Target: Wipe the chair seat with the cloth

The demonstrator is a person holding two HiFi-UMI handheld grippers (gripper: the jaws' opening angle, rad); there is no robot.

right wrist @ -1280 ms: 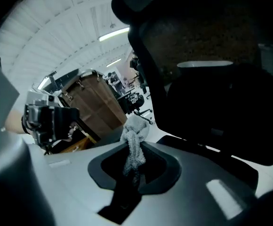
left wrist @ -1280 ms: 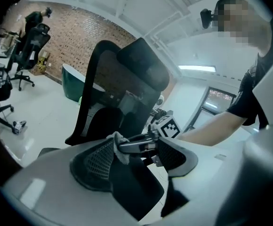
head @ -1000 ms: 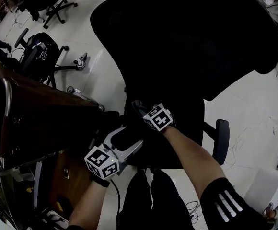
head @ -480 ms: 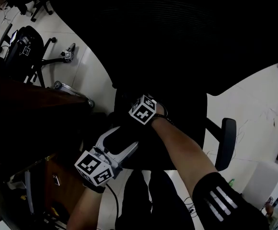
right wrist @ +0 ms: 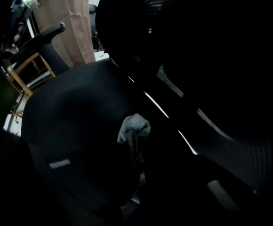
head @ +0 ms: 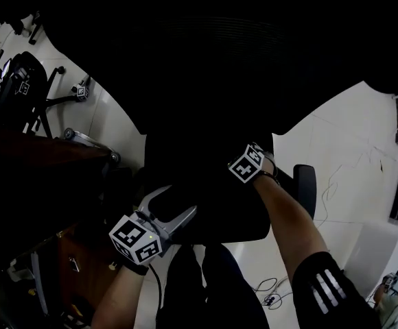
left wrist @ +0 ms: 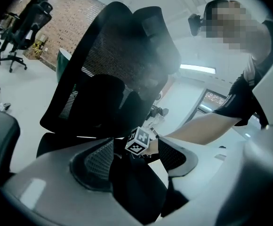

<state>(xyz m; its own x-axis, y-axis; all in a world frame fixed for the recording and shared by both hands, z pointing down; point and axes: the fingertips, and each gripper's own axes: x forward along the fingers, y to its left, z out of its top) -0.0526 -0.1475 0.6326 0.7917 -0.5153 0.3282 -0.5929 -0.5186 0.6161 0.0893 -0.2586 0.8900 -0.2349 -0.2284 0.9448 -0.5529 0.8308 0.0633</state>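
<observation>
Right gripper view: chair seat (right wrist: 70,121), broad, dark, probably firm. Cloth (right wrist: 133,128), grey, likely soft and light, bunched on the seat; best held by its gathered end. Right tool (right wrist: 135,166) clenched on cloth. Left tool (left wrist: 134,166) spread, seat edge between jaws.

From the head we look steeply down on the chair seat (head: 206,184), both the left gripper (head: 177,201) and right gripper (head: 246,163) low in our picture. Our left gripper camera sits low and close, facing across the seat to the chair back (left wrist: 113,65) and the right gripper. Our right gripper camera hugs the seat, cloth (right wrist: 134,128) just ahead. All three see the seat.
</observation>
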